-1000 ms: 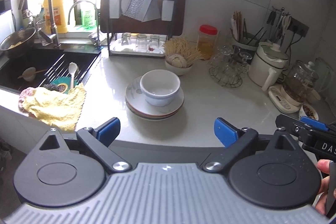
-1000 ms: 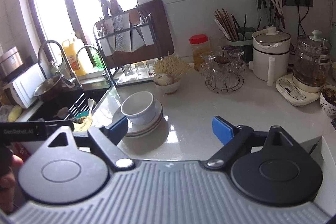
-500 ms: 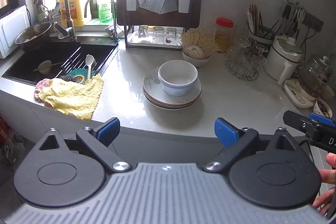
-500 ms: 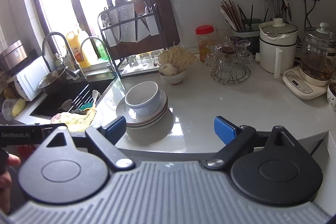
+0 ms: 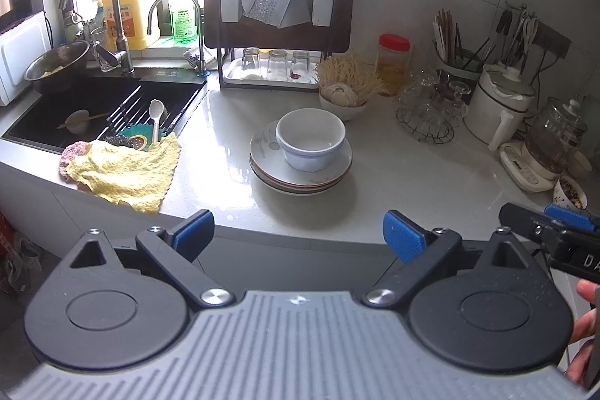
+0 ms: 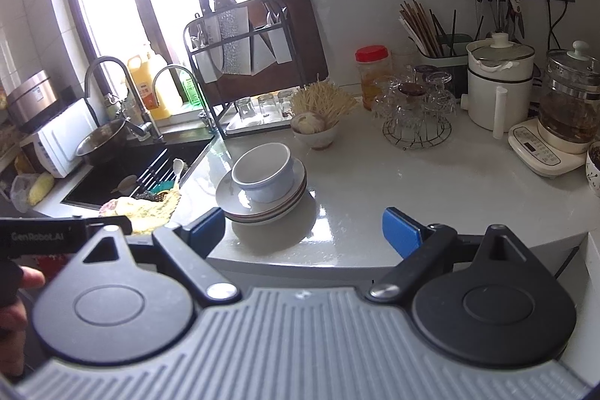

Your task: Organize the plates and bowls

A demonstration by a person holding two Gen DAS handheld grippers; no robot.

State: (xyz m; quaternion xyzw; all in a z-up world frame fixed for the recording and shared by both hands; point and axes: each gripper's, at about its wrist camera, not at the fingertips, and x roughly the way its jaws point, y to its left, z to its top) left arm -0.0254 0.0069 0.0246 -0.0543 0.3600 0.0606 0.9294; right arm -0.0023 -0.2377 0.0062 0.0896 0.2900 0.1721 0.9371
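A pale blue-white bowl (image 5: 310, 145) sits upright on a stack of plates (image 5: 300, 177) in the middle of the white counter. Both also show in the right wrist view, bowl (image 6: 262, 173) on plates (image 6: 262, 203). My left gripper (image 5: 298, 233) is open and empty, held off the counter's front edge, short of the stack. My right gripper (image 6: 303, 231) is open and empty, also off the front edge, to the right of the stack. The right gripper's tip shows at the left wrist view's right edge (image 5: 547, 231).
A sink (image 5: 105, 107) with a spoon and a yellow cloth (image 5: 123, 171) lies left. A dish rack (image 5: 277, 25) with glasses stands behind. A small bowl with noodles (image 5: 343, 98), a wire stand of glasses (image 5: 427, 111), a white pot (image 5: 498, 104) and a kettle (image 5: 551, 145) fill the right.
Both grippers have pulled back and risen from the counter, so the stack looks farther away. The bowl and plates have not moved. Both grippers stayed open.
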